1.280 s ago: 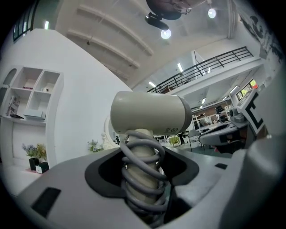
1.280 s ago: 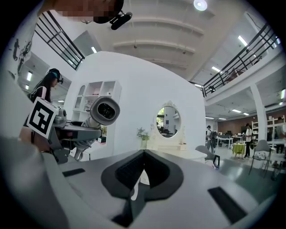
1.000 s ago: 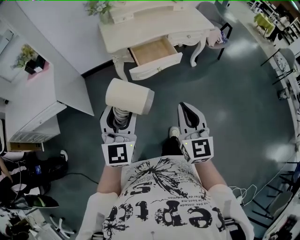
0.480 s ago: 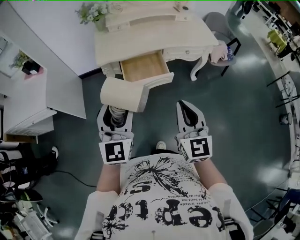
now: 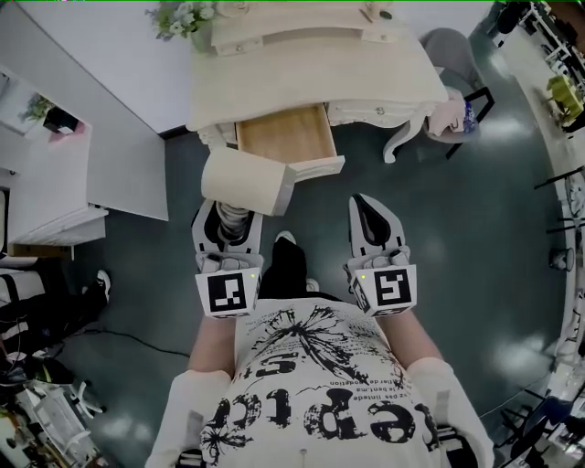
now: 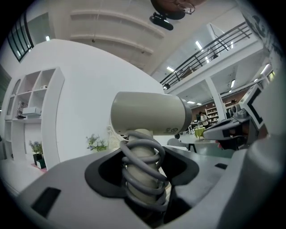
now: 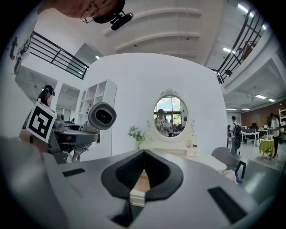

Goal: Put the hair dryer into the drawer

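Note:
My left gripper (image 5: 228,222) is shut on the cream hair dryer (image 5: 245,181), gripping its handle with the grey cord coiled round it (image 6: 142,172); the barrel (image 6: 149,113) points right. The dryer hangs just in front of the open wooden drawer (image 5: 283,135) of the cream dressing table (image 5: 311,69). My right gripper (image 5: 370,218) is shut with nothing in it, level with the left one. In the right gripper view the dryer's nozzle (image 7: 102,116) shows at left and the drawer front (image 7: 138,196) lies straight ahead.
A chair (image 5: 448,55) with cloth on it stands right of the table. A white cabinet (image 5: 55,183) is at left. Flowers (image 5: 178,16) sit on the table's left corner, an oval mirror (image 7: 169,115) behind. A shoe (image 5: 285,239) shows between the grippers.
The dressing table and drawer have come nearer as the person walked forward. The dryer, still held, now overlaps the drawer's front left corner.

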{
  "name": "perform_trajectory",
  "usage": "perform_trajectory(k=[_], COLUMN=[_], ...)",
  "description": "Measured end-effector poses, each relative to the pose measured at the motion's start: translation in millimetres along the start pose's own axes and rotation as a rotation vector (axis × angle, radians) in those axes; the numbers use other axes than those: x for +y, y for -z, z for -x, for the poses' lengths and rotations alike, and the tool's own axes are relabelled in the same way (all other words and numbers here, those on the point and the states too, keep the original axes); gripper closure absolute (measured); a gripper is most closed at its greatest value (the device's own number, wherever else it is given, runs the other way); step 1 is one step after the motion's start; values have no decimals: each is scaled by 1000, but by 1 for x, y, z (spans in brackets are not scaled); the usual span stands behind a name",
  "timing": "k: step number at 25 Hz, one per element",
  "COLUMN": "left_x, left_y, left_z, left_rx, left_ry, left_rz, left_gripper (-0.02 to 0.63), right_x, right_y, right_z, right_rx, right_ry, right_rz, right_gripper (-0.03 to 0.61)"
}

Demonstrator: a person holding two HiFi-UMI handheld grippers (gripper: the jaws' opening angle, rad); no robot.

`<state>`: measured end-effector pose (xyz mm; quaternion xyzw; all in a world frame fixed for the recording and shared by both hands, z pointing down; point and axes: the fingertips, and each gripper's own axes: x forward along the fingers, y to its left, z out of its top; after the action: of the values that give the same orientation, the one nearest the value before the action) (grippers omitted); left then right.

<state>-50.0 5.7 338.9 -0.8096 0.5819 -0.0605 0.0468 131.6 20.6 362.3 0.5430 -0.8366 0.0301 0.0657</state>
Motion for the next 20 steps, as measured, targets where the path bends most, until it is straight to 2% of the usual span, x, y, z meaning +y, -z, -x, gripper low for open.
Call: perform_trajectory(k=[5, 9, 17, 20], left_x=[12, 28, 65, 71], left_y=[16, 15, 25, 37], left_z=[-54, -101, -181, -200], left_rx=[40, 15, 37, 72], left_ry=[16, 27, 62, 86], left_rz=[5, 29, 13, -6], left_gripper=[362, 360, 361, 362], right_x=[-23, -39, -62, -69], right_y=[4, -5, -25, -25], right_z=[-48, -95, -182, -206], right_rx=[30, 33, 17, 24], right_ry=[5, 1, -9, -11], right_rz=[1, 27, 37, 36], right_gripper=[561, 561, 561, 561])
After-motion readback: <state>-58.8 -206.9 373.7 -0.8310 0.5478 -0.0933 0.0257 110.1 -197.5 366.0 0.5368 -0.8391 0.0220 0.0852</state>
